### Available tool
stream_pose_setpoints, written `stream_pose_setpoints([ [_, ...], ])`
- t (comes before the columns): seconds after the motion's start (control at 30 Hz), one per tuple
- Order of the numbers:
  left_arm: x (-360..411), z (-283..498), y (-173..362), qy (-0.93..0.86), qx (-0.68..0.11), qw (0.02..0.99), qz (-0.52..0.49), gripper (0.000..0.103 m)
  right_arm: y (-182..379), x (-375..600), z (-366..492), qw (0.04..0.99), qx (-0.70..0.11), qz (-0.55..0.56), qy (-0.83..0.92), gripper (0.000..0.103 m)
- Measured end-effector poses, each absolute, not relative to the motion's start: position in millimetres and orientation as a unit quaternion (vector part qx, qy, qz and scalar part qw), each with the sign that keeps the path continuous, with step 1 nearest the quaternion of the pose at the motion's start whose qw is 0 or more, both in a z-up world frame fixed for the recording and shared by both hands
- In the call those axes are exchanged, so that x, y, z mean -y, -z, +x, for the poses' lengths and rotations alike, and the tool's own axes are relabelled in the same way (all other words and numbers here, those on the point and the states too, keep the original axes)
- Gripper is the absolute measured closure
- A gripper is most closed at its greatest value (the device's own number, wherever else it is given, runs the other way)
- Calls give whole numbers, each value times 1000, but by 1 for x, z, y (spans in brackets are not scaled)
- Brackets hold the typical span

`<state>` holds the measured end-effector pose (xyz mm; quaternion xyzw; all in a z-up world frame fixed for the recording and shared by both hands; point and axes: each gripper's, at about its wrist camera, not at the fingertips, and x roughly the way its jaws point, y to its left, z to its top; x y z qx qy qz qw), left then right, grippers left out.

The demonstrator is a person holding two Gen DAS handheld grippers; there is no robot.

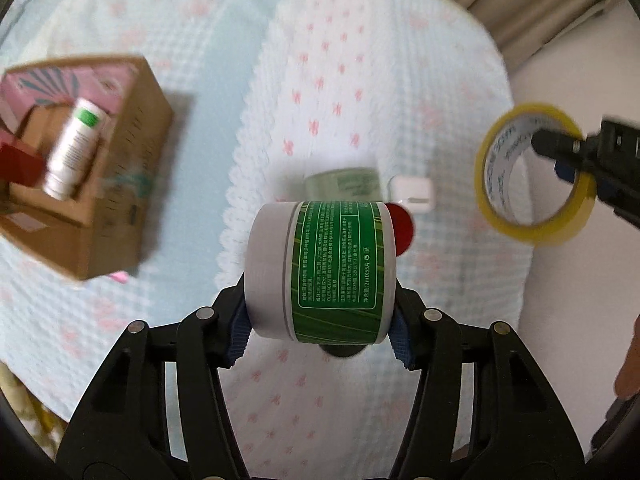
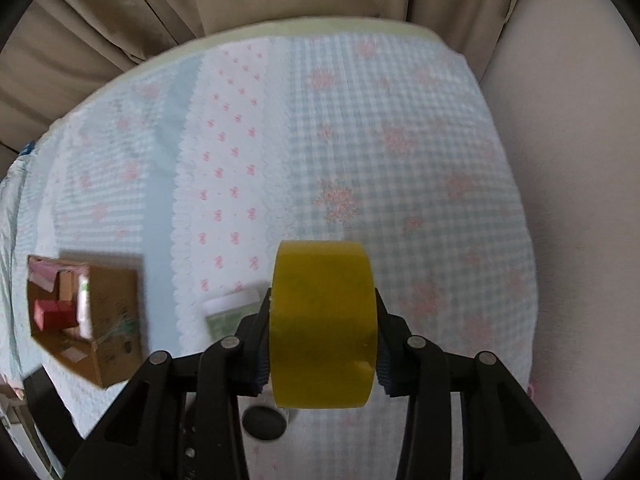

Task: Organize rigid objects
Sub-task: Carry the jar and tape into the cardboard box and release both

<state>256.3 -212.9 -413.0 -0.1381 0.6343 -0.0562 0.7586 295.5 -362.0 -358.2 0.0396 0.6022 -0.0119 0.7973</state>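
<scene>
Your left tool (image 1: 320, 320) is clamped on a jar (image 1: 322, 270) lying sideways between its blue pads, white lid to the left and green label facing up, held above the bed (image 1: 340, 80). Your right tool (image 2: 322, 350) is clamped on a yellow tape roll (image 2: 324, 324); in the left wrist view the roll (image 1: 534, 176) hangs at the right with one finger through its core. Just beyond the jar lie a pale green tub (image 1: 344, 184), a white charger (image 1: 412, 192) and a red disc (image 1: 402, 224), close together on the quilt. Far left sits an open cardboard box (image 1: 100, 192) holding a white bottle (image 1: 74, 148) and a red block (image 1: 20, 164). Under the tape roll rests a dark round cap (image 2: 265, 422).
</scene>
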Motion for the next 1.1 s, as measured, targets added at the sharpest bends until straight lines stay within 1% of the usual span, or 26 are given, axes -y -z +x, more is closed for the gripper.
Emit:
stream_pose_setpoints([
  [0.2, 172, 242, 342, 68, -598, 787, -137, 50, 302, 342, 258, 817, -577, 12, -10, 65],
  [0.3, 148, 235, 313, 60, -584, 798, -137, 50, 277, 326, 239, 825, -564, 2, -30, 65],
  [0.43, 108, 222, 283, 43, -574, 806, -142, 50, 258, 300, 219, 830, -555, -2, -61, 65],
  [0.73, 5, 207, 252, 19, -560, 813, -159, 50, 245, 220, 190, 828, -552, 15, -98, 65],
  [0.93, -59, 222, 257, 37, -562, 811, -158, 50, 246, 156, 186, 827, -553, 34, -94, 65],
  [1.1, -114, 249, 264, 76, -574, 803, -137, 50, 256, 106, 194, 819, -564, 86, -62, 65],
])
